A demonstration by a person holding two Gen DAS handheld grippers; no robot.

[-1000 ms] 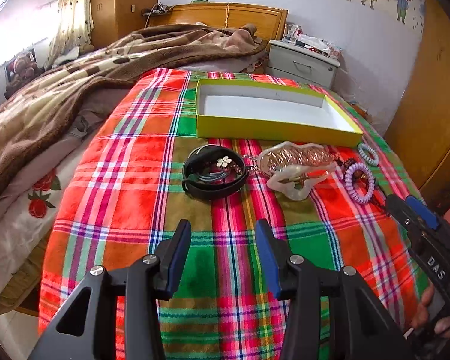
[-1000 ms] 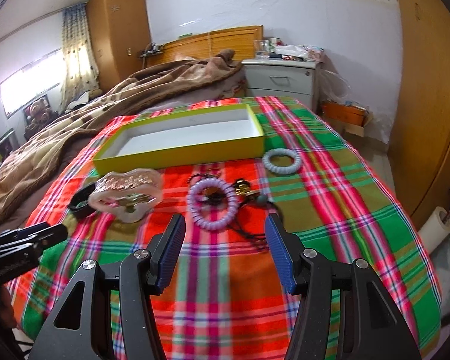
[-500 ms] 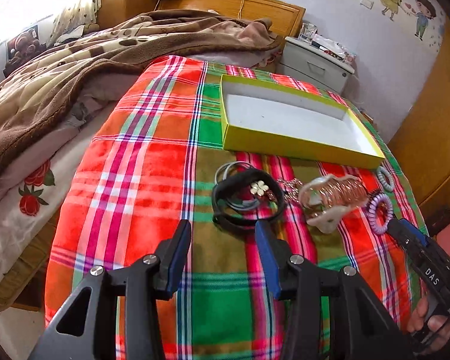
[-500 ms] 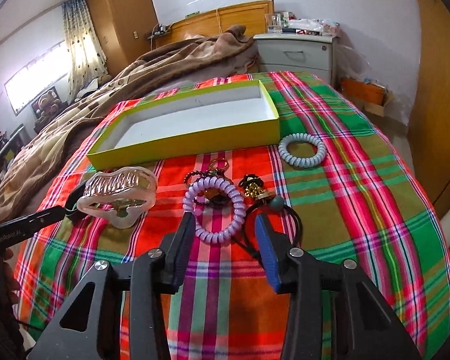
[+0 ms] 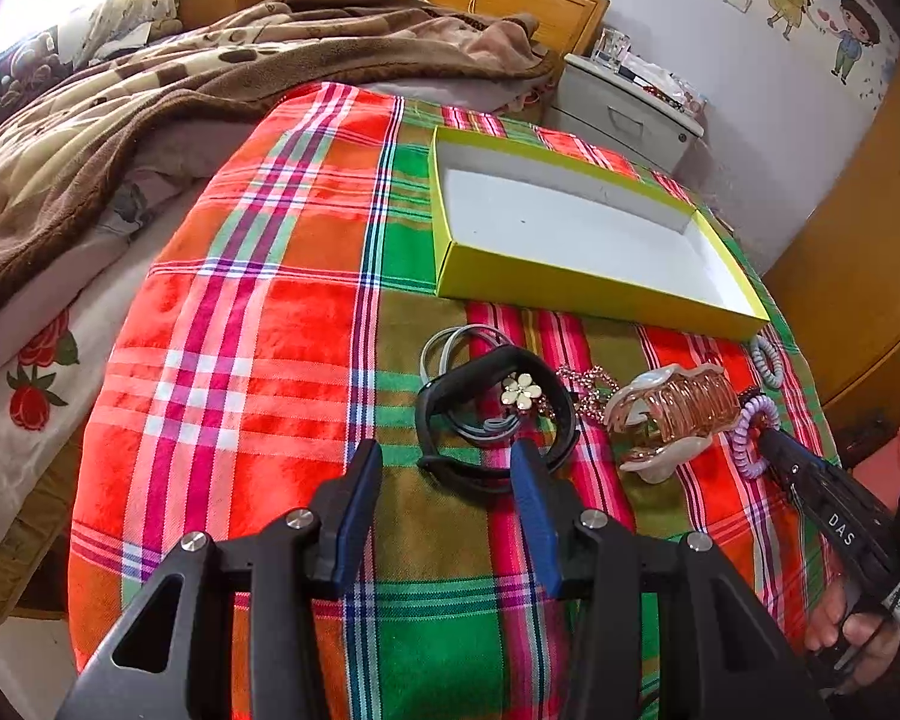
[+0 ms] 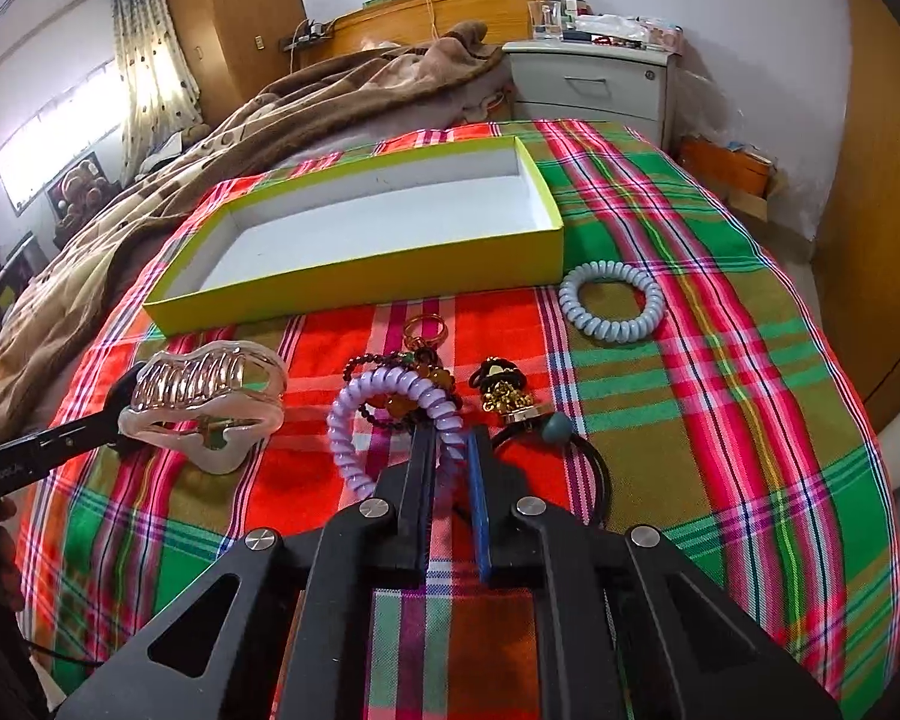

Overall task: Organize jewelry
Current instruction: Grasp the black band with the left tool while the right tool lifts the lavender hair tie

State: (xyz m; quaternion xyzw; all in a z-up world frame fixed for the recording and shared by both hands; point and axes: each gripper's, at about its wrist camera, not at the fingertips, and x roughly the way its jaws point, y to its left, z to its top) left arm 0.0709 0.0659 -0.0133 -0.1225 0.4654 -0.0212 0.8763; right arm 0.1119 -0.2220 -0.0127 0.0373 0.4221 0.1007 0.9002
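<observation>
My right gripper (image 6: pixel 450 438) is shut on the near edge of the purple spiral hair tie (image 6: pixel 354 438), which lies on the plaid cloth over a beaded bracelet (image 6: pixel 378 366). My left gripper (image 5: pixel 444 456) stands open just short of the black band with a flower charm (image 5: pixel 426 414); its right fingertip overlaps the band's near edge. A pink claw clip (image 5: pixel 672 414) lies between the two grippers. The yellow-green box (image 6: pixel 360 294) sits behind the items, white inside and holding nothing. A pale blue spiral tie (image 6: pixel 609 303) lies by the box's right corner.
A gold charm hair tie (image 6: pixel 504 396) and a black elastic with a teal bead (image 6: pixel 555 429) lie right of the purple tie. A brown blanket (image 5: pixel 150 96) covers the bed to the left. A white nightstand (image 6: pixel 594 84) stands behind.
Both grippers have moved forward toward the items. The right jaws went from wide open to shut on the purple spiral tie. The left jaws stayed open.
</observation>
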